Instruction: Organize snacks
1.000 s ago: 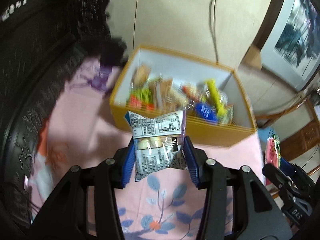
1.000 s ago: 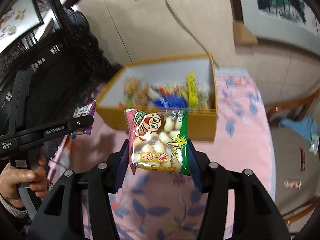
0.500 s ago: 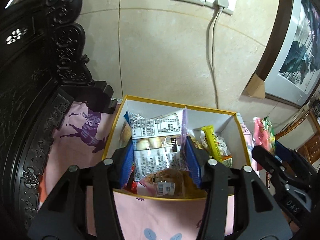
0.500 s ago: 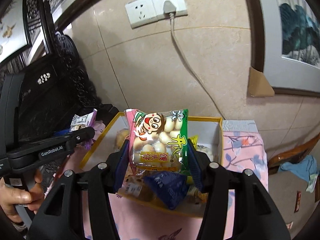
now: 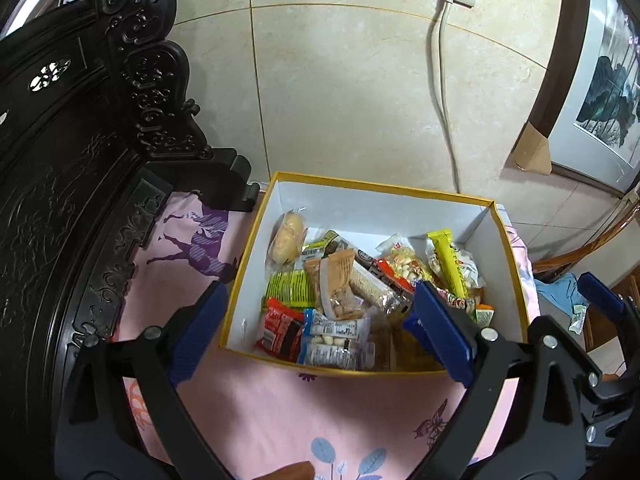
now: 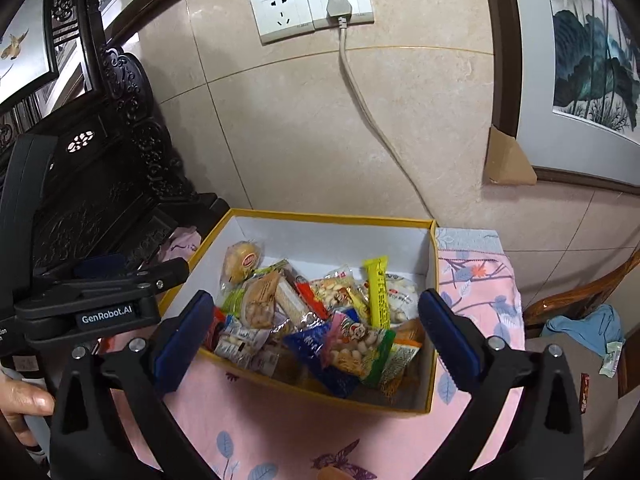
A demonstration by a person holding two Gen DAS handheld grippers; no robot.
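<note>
A yellow-rimmed box with white walls (image 5: 360, 208) (image 6: 320, 240) stands on the pink cloth against the wall, filled with several snack packets. My left gripper (image 5: 320, 324) is open and empty, its blue pads spread over the box's near edge. A white packet with black print (image 5: 334, 338) lies in the box just in front of it. My right gripper (image 6: 316, 328) is open and empty over the same box. The pink-and-green cartoon packet (image 6: 358, 346) lies on top of the pile by the near wall. The left gripper's body (image 6: 100, 300) shows at left in the right wrist view.
A dark carved wooden cabinet (image 5: 80, 160) stands left of the box. A power cord (image 6: 372, 120) hangs from the wall socket (image 6: 312, 4) down behind the box. A wooden chair with blue cloth (image 6: 584, 324) is at the right. The pink flowered cloth (image 5: 300, 412) covers the near surface.
Both grippers have opened and let go of their packets. The printed white packet and the cartoon packet now lie in the box. Both grippers stayed over the box's near edge.
</note>
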